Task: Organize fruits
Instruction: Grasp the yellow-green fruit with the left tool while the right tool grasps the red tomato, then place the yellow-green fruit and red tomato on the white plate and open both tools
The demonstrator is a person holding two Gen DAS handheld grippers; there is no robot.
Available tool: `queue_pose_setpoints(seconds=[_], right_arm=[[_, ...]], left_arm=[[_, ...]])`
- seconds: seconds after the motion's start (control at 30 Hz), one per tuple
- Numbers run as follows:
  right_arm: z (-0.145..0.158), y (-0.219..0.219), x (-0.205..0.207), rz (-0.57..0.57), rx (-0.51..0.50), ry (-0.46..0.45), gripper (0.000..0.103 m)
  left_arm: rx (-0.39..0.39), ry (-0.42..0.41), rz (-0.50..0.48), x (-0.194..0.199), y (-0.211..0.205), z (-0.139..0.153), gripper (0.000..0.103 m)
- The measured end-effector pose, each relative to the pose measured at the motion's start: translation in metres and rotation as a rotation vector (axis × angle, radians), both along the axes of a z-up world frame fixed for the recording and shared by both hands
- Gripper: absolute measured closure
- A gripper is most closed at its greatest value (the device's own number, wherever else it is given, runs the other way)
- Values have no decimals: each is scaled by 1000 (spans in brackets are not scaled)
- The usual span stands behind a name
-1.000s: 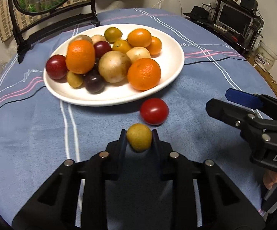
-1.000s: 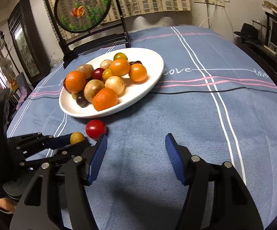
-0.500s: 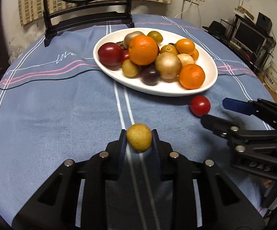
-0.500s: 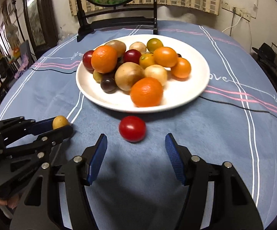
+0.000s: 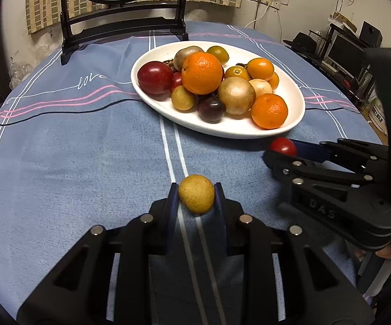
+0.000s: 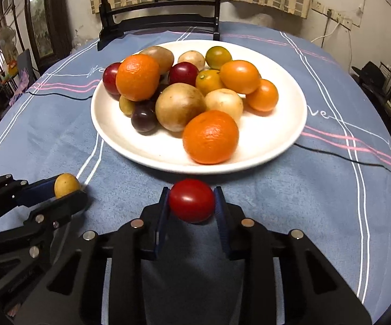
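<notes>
My left gripper (image 5: 196, 197) is shut on a small yellow fruit (image 5: 196, 193) and holds it over the blue cloth, near the table's front; it also shows in the right wrist view (image 6: 66, 184). My right gripper (image 6: 191, 201) is shut on a red tomato (image 6: 191, 200) just in front of the white plate (image 6: 276, 138). The tomato shows in the left wrist view (image 5: 282, 146) between the right gripper's fingers. The plate (image 5: 292, 100) holds several oranges, plums and pale round fruits.
A black wooden stand (image 6: 157, 24) with a round painted panel stands behind the plate at the table's far edge. A thin black cable (image 6: 352, 158) runs over the cloth to the right of the plate. Shelves with electronics (image 5: 344, 51) stand right of the table.
My right gripper moved forward and shut on the red tomato, which had been lying between its open fingers. My left gripper, still holding the yellow fruit, shifted a little left of the plate.
</notes>
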State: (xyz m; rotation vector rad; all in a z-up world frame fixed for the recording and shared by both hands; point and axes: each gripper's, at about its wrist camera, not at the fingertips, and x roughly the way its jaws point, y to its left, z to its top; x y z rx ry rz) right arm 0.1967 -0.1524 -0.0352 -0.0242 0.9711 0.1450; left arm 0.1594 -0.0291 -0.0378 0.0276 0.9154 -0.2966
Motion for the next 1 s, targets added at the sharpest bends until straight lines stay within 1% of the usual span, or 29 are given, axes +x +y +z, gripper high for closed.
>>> queue_pose_setpoints(seconds=[0.3,0.47,0.57,0.8,1.0], right_arm=[[16,-33,-31,-20,63,-41,71],[24,-52,-42,-37,81,-67,71],[28,-59,-45,-38,87,-82,71],[36,-66,-45,-27,93,-106,71],[48,-62,-32,-5,80,-138,71]], left_arm=[[43,-26,1,-6,-6,4,77],[39,-39,-8,-9,-10,16,77],[50,-63,-19,-9,-18,28,77],[61,-91,-46,-3,-34,46,77],[54,-112,-78,18,-48,66,77]])
